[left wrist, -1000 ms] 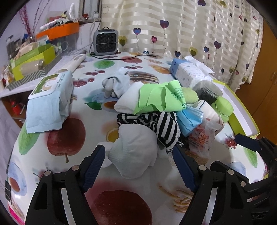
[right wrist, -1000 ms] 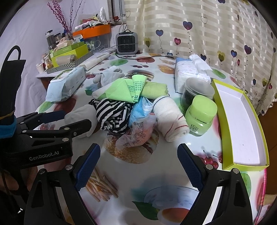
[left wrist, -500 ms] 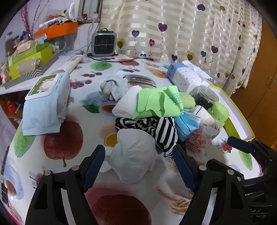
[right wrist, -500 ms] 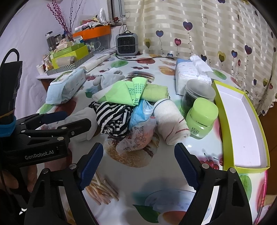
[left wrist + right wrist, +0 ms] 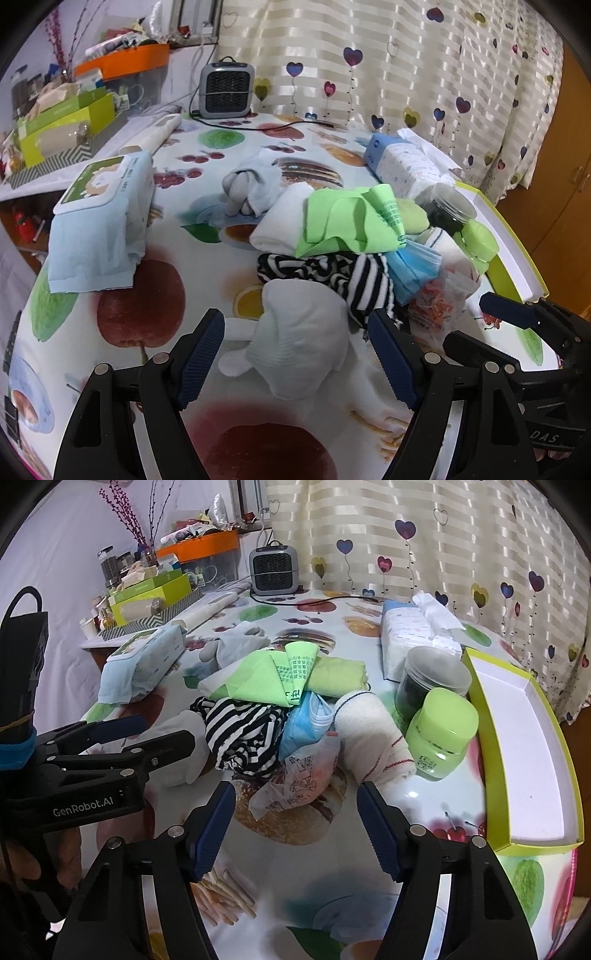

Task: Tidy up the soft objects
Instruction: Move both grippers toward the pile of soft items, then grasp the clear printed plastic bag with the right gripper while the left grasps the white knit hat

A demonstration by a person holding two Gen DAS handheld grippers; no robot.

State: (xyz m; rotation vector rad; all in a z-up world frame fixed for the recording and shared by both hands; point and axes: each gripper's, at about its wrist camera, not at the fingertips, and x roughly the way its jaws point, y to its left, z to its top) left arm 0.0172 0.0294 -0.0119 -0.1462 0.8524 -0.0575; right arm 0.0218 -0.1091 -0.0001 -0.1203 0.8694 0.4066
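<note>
Firstly, left wrist view: left gripper (image 5: 295, 360) with fingers spread wide, pads pressing nothing; a white sock (image 5: 303, 339) lies on the bench (image 5: 110, 347) between them, apart from both. Behind the sock, touching it, a striped cloth (image 5: 332, 271). Beyond that, a green cloth (image 5: 347, 225) atop a white towel (image 5: 280, 221), with a blue mask (image 5: 413, 267) at the right. A wipes pack (image 5: 99, 206) lies well apart at left. The right gripper's finger (image 5: 509, 312) shows at the right edge.

Next, right wrist view: right gripper (image 5: 295, 827) with fingers closing, nothing yet pressed; a crumpled printed bag (image 5: 299, 782) lies just ahead, between the tips. The soft pile sits mid-bench: striped cloth (image 5: 243, 734), mask (image 5: 306, 720), green cloth (image 5: 266, 679), rolled white sock (image 5: 373, 734). Beside the roll, a green jar (image 5: 443, 734) and dark jar (image 5: 428, 679); a green-sided tray (image 5: 524, 746) at right. The left gripper (image 5: 144, 738) reaches over the white sock (image 5: 192, 746).
</note>
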